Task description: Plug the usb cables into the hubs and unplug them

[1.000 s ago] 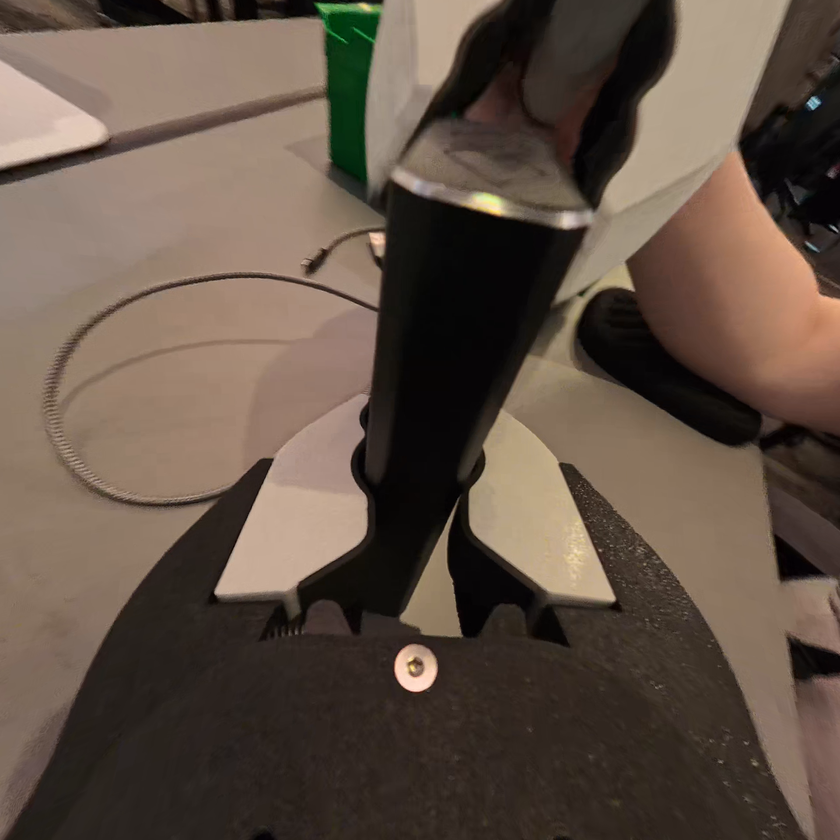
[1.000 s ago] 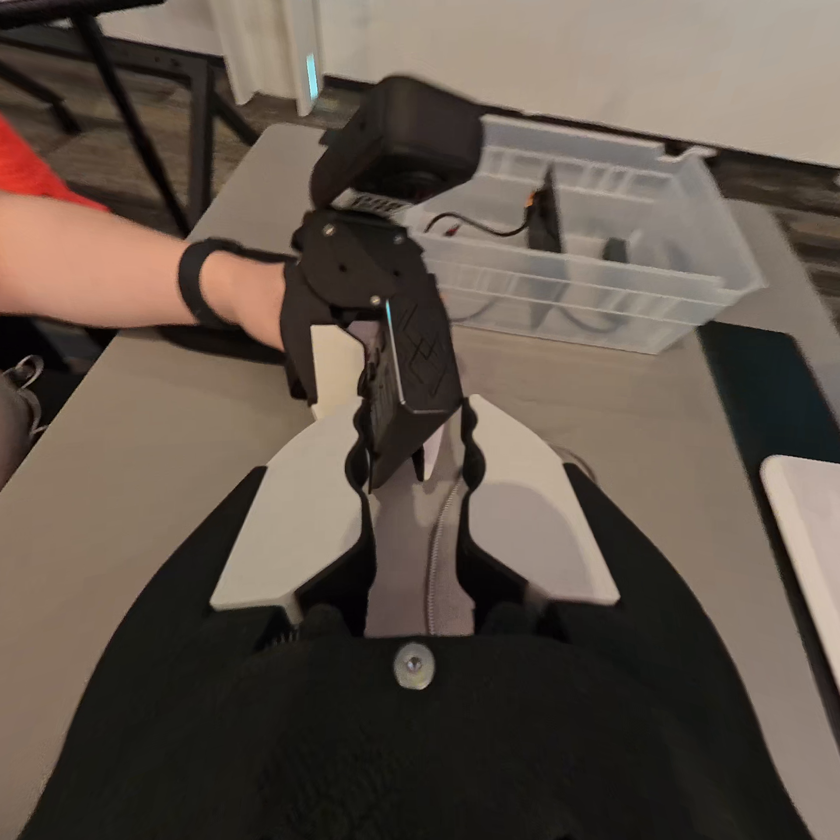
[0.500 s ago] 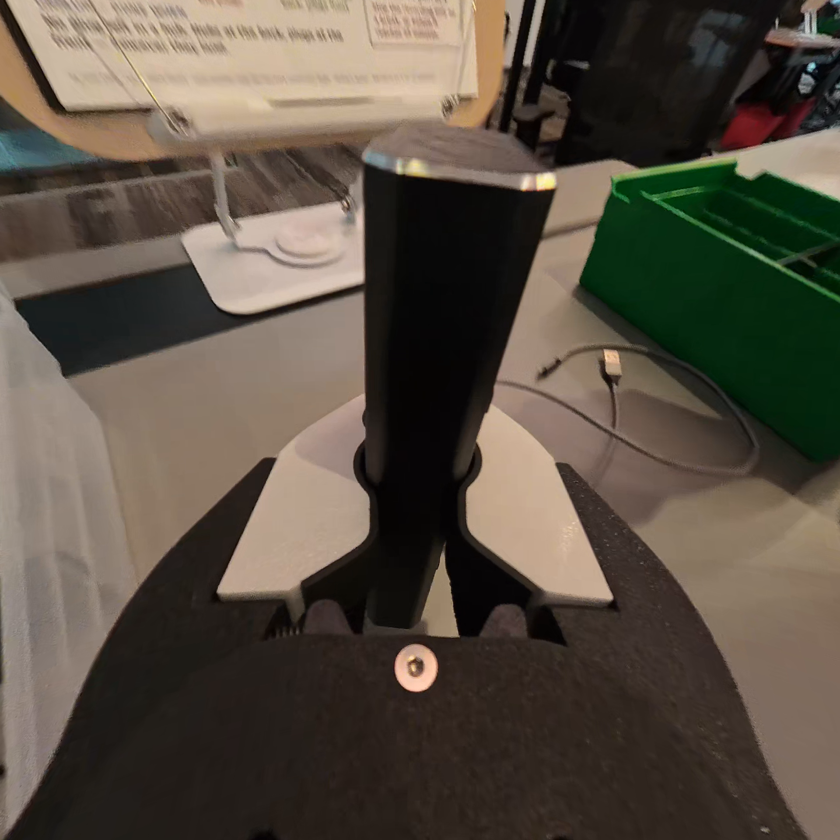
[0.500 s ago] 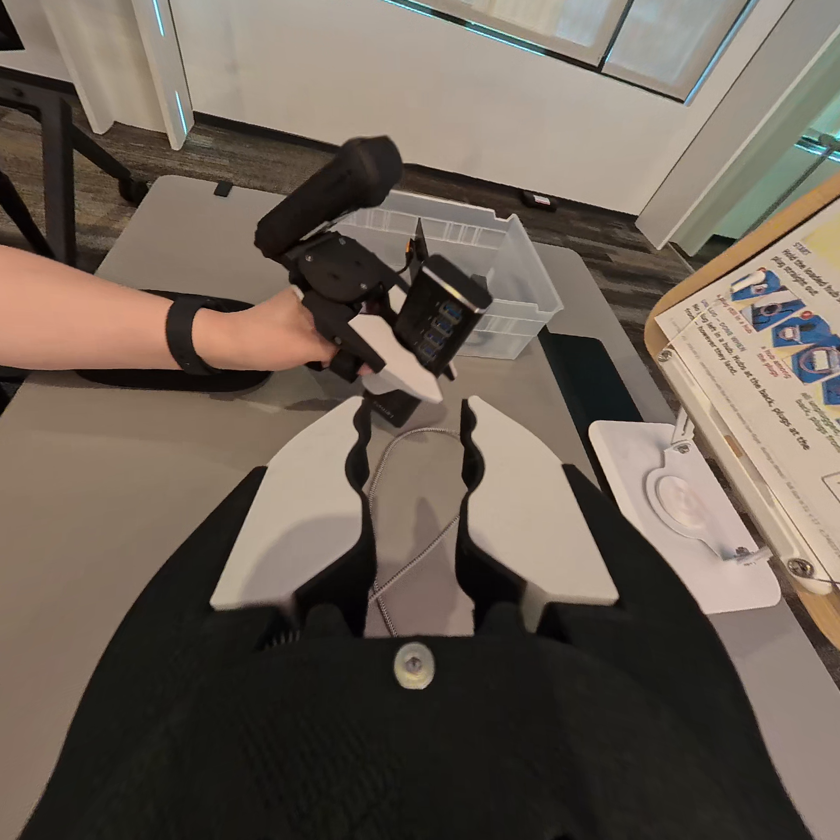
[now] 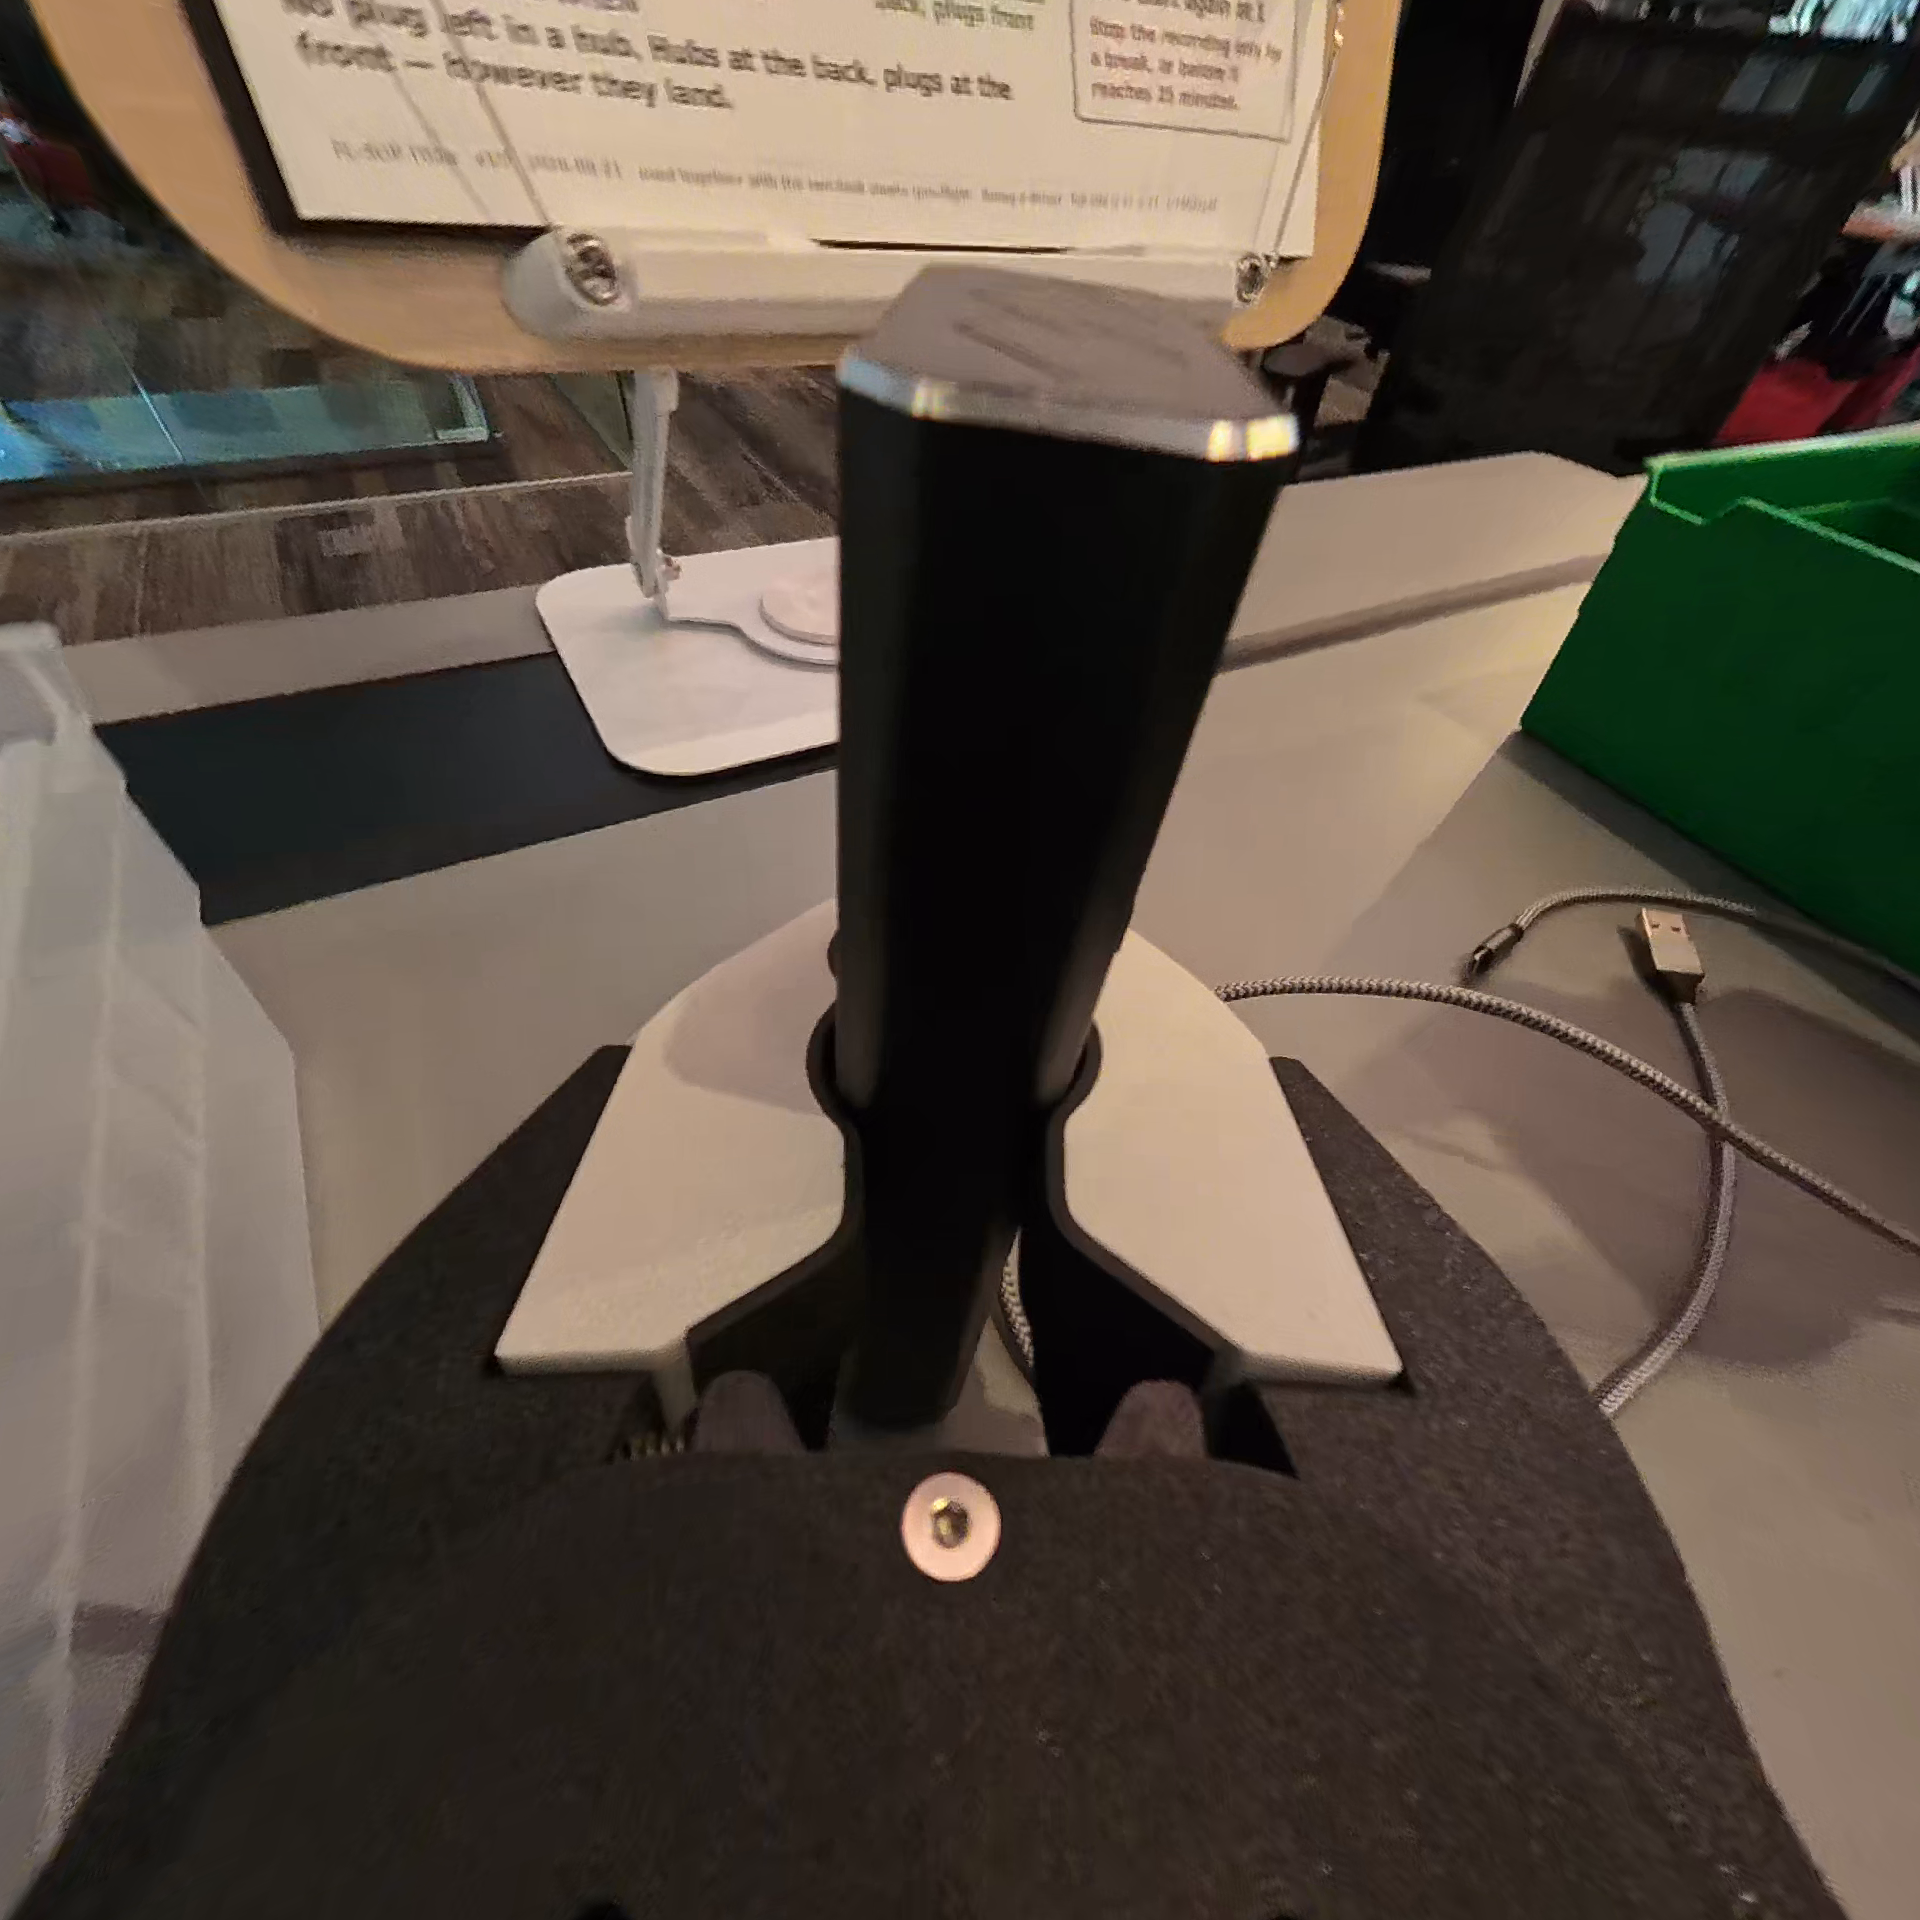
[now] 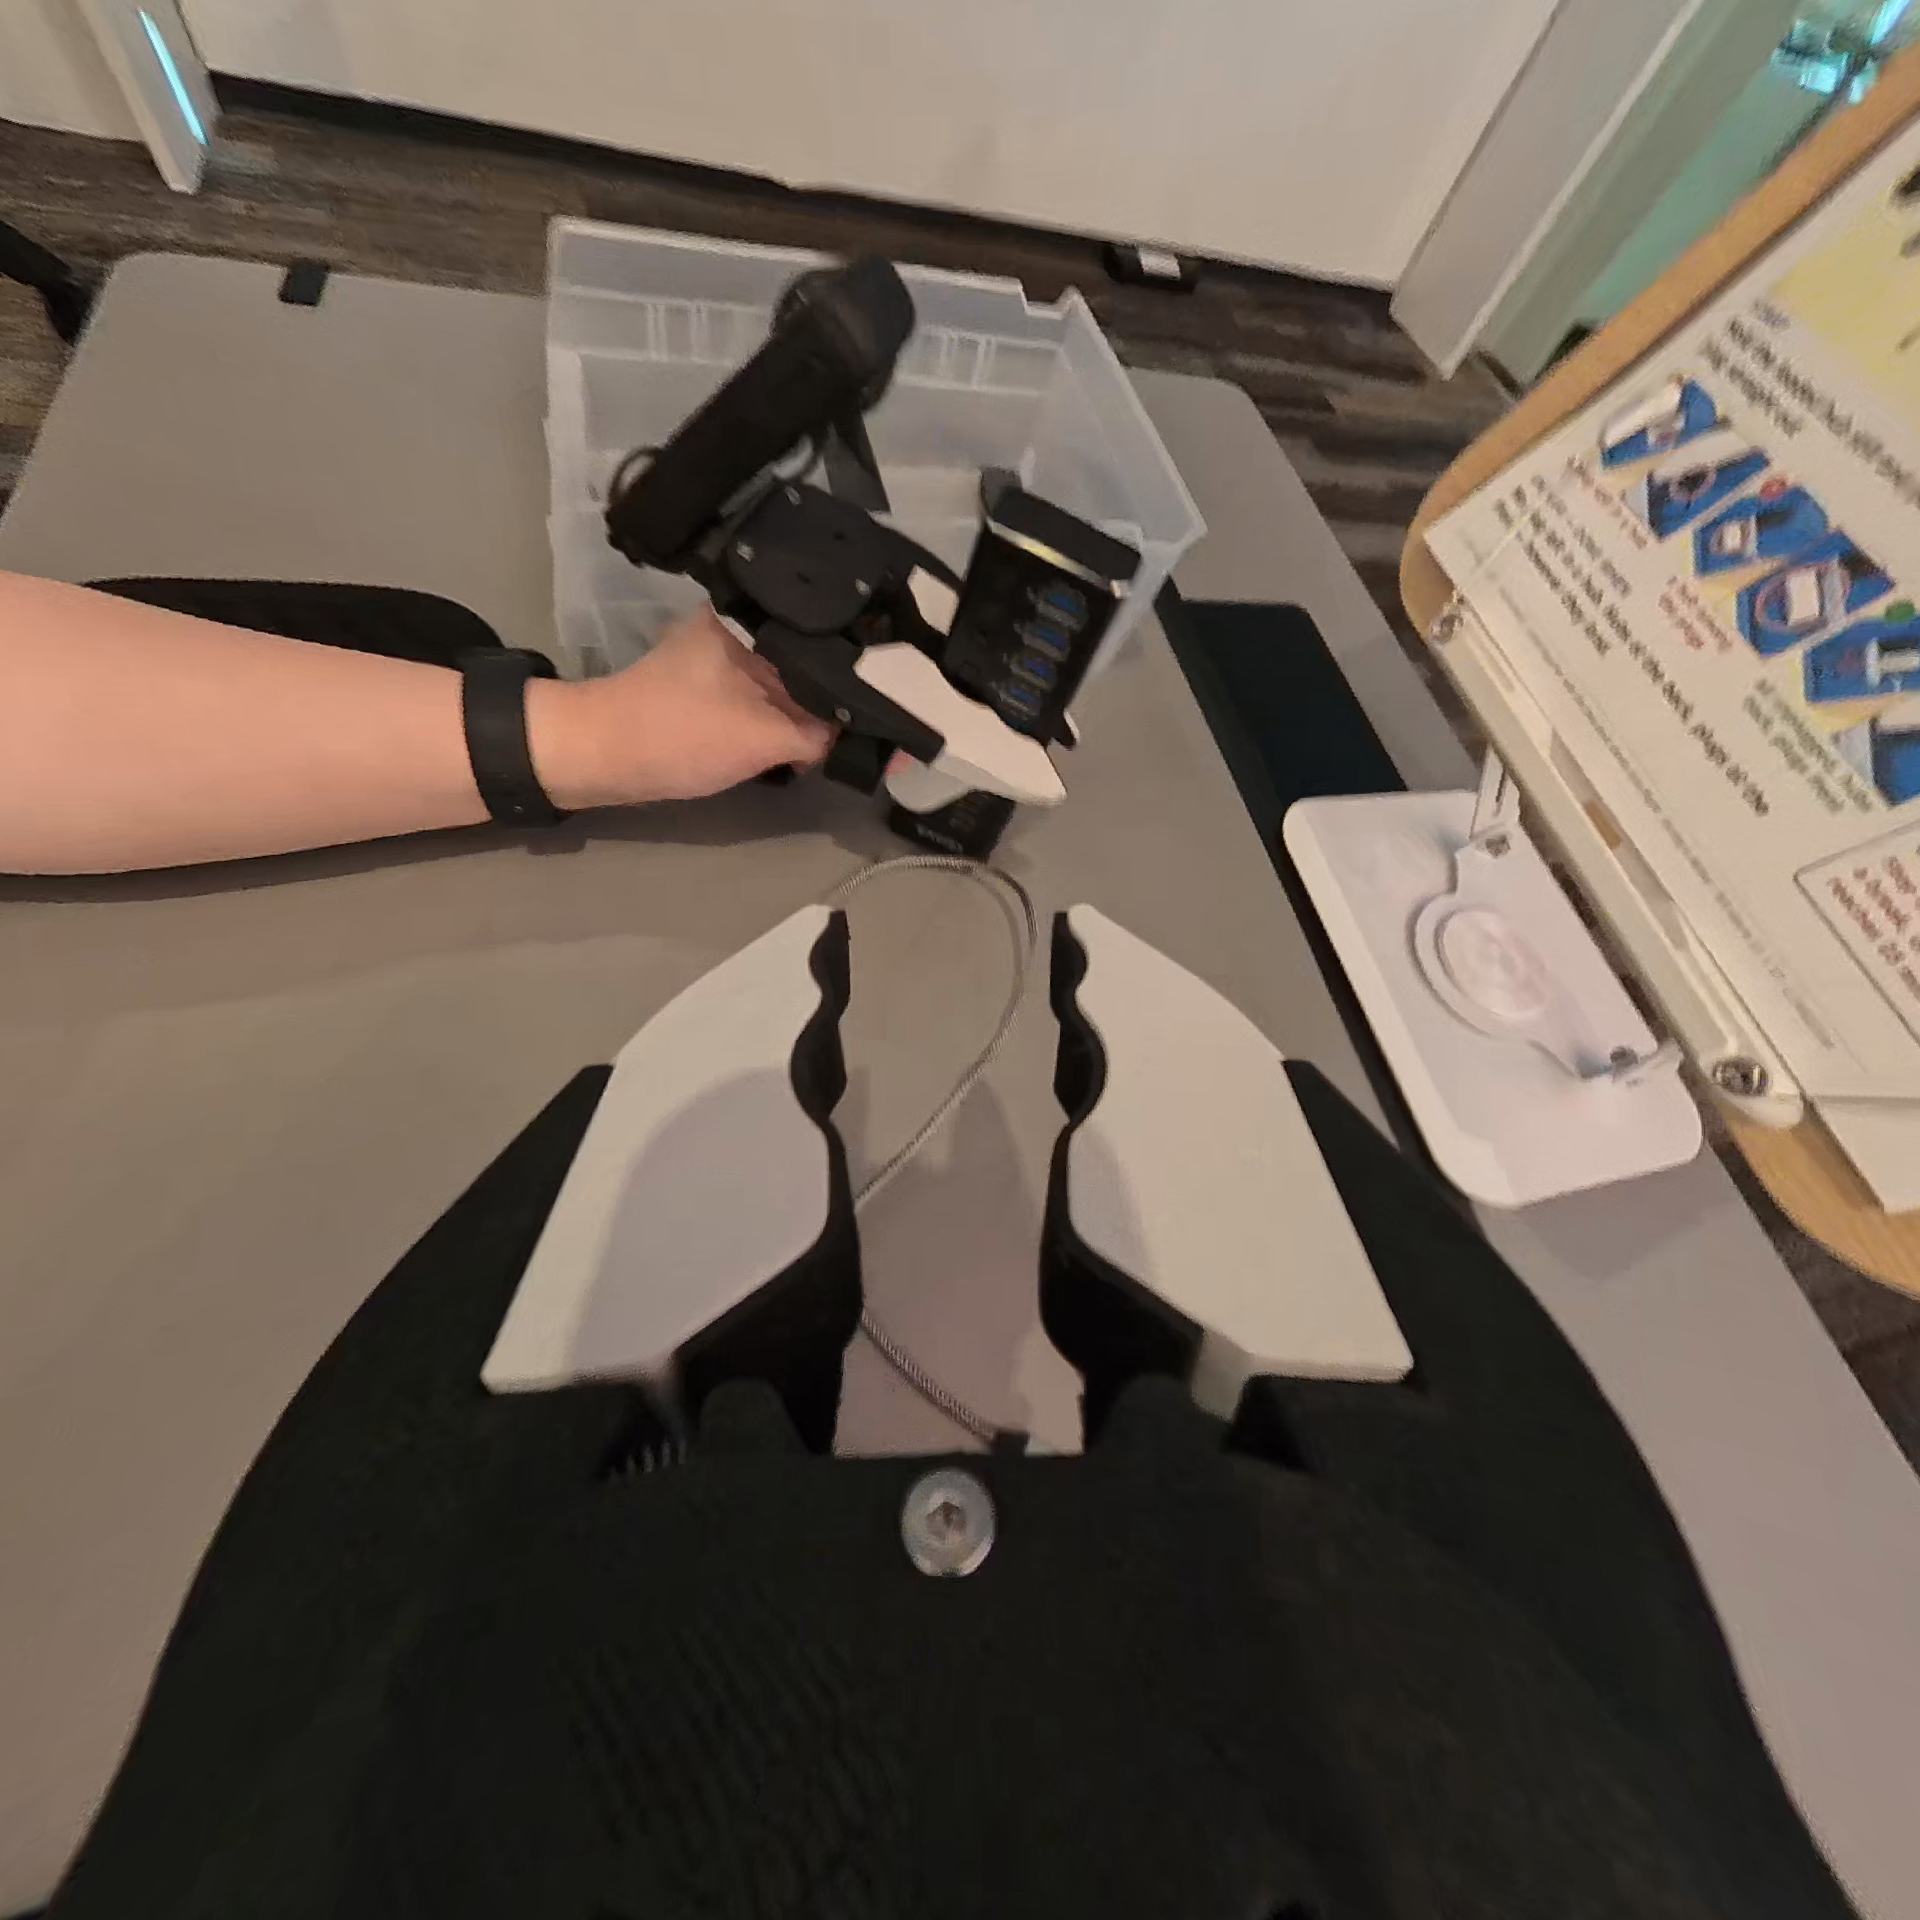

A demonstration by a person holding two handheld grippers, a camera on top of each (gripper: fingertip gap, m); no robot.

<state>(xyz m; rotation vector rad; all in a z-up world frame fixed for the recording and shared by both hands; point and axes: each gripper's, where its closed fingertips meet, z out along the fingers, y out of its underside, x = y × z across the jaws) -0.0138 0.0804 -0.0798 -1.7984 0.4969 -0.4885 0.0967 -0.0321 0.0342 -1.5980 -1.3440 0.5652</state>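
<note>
My left gripper [image 5: 956, 997] is shut on a tall black USB hub [image 5: 1039, 727], which stands upright between the fingers. In the right wrist view the same left gripper [image 6: 977, 748] holds the hub [image 6: 1039, 613] tilted above the table, its blue ports facing me. My right gripper [image 6: 948, 920] is open and empty, low over the table. A braided grey cable [image 6: 966, 1081] runs from near the hub's lower end and passes under the gap between my right fingers. A second braided cable [image 5: 1704, 1091] lies loose on the table, with a USB plug [image 5: 1671, 951] at its end.
A green bin [image 5: 1745, 707] stands right of the loose cable. A clear plastic bin [image 6: 1091, 416] stands behind the left gripper. An instruction board [image 6: 1714, 675] on a white stand base [image 6: 1486, 987] stands at the table's right edge. A person's hand [image 6: 675, 727] holds the left gripper. Some 20 cm of space lies between my two pairs of fingers. The USB plug [image 5: 1671, 951] is about 20 cm from my right fingertips.
The left gripper has swung round with the hub, from facing the person to facing the instruction board. The right gripper has pulled back from the hub and looks lower over the table.
</note>
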